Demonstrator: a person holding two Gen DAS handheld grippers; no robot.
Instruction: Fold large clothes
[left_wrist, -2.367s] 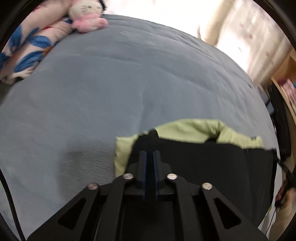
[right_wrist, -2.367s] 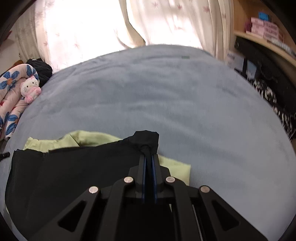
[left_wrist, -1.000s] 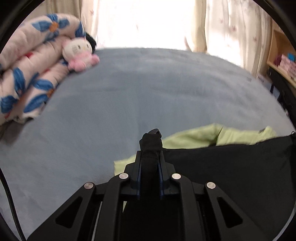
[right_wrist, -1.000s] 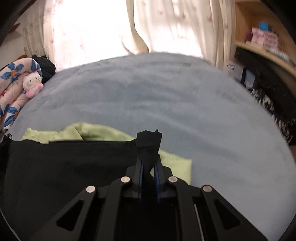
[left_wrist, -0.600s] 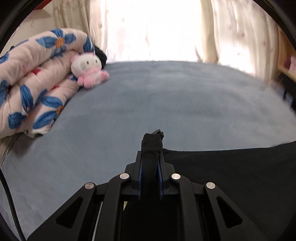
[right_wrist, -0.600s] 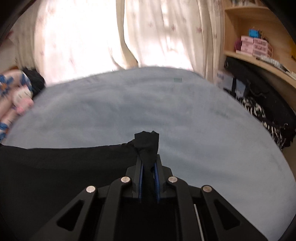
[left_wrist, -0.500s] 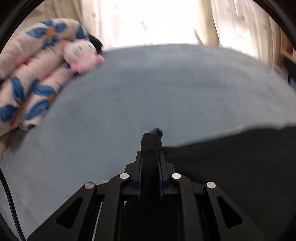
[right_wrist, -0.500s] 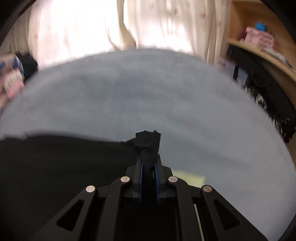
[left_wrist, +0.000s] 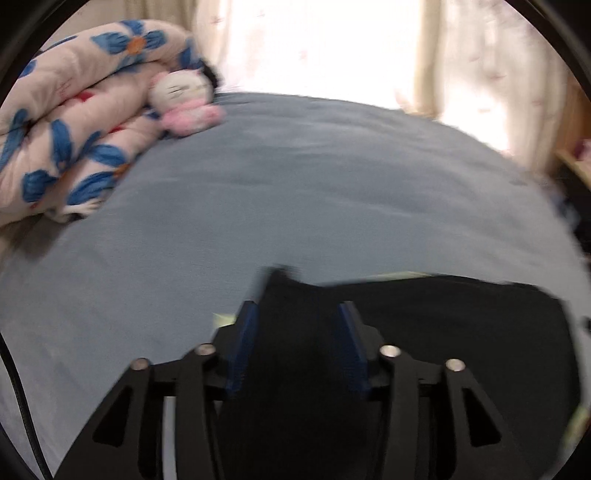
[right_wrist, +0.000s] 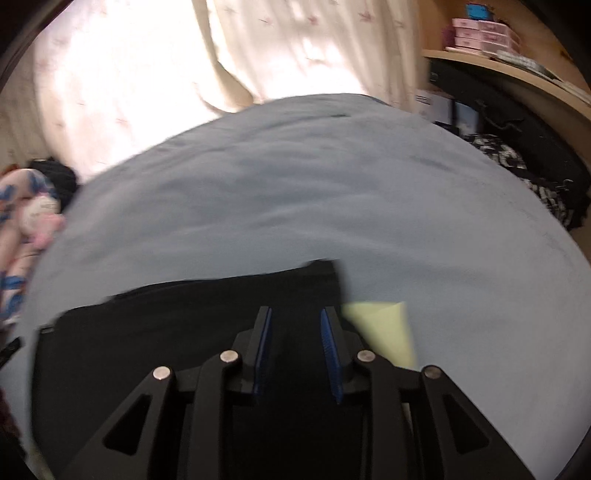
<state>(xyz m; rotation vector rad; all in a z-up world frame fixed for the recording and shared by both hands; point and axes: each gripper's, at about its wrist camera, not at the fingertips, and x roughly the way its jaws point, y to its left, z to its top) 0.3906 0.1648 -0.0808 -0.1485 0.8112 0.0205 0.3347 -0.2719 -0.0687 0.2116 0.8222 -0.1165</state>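
Release step of a fold: your left gripper (left_wrist: 297, 334) and right gripper (right_wrist: 295, 339) have just been opening, jaws apart, the black garment (left_wrist: 424, 332) lying loose between and beneath them. Next, withdraw cleanly.

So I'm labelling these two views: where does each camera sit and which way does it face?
Left wrist: on the left gripper, looking forward and down across the blue bed toward the floral quilt; only its open fingers show.
Right wrist: on the right gripper, facing the curtains and shelf.
Shared: the black garment, bed, plush toy.
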